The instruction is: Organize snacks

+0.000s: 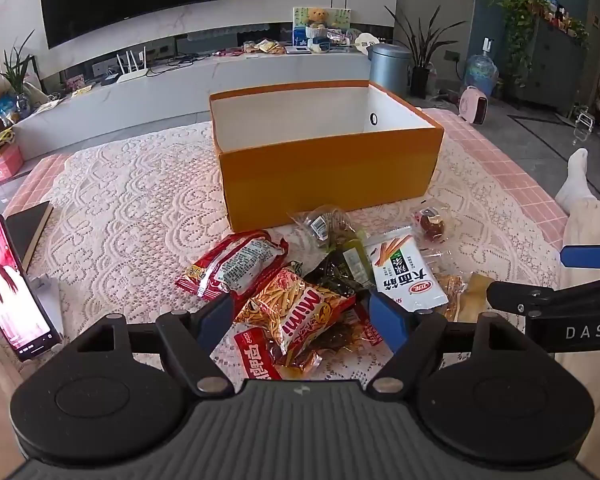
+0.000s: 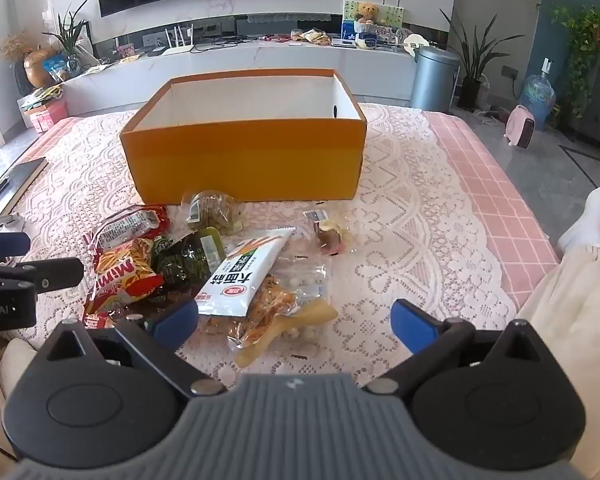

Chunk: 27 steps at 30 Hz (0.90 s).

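On the lace-covered pink table [image 2: 480, 184], a loose heap of plastic snack packets [image 1: 320, 280] lies just in front of 1 open orange cardboard box [image 1: 328, 164] with a white inside, where nothing shows. Among the heap, 1 red-and-yellow "Mimi" packet [image 1: 300, 312], 1 white packet with green lettering [image 1: 404, 272], 1 red-and-silver packet [image 1: 236, 264], 1 dark green packet [image 2: 188, 260] and 1 clear bag of orange pieces [image 2: 268, 308] can be told apart; the full count is unclear because they overlap. 1 small clear wrapped sweet [image 2: 330, 232] sits apart to the right.

Both hand-held tools tilt downward over the heap, side by side. The left gripper [image 1: 304, 316] has its blue-padded jaws spread wide above the "Mimi" packet, grasping nothing. The right gripper [image 2: 296, 320] is equally released, its jaws wide, hovering over the clear bag and bare lace.

1 phone [image 1: 12, 288] with a lit screen stands at the table's left edge beside 1 dark flat book [image 1: 30, 228]. A person's pale trouser leg and white sock [image 2: 584, 224] rest at the right.
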Each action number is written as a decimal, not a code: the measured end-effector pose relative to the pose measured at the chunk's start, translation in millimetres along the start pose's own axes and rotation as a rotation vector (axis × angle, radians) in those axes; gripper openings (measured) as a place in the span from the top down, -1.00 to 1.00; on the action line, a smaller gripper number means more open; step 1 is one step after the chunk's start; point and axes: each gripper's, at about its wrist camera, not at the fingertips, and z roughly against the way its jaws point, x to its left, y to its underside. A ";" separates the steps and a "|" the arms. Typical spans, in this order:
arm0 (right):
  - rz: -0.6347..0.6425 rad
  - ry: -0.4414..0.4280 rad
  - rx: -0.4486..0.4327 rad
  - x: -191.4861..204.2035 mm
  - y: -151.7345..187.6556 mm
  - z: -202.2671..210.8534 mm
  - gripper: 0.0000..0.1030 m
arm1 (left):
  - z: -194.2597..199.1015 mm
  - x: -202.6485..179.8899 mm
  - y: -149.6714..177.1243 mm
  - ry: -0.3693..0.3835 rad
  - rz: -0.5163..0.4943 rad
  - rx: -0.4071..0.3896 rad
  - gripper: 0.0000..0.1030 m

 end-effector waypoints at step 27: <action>-0.008 0.007 0.031 -0.5 3.4 -1.3 -0.93 | -3.8 -1.5 8.4 -0.008 -0.014 0.014 -0.75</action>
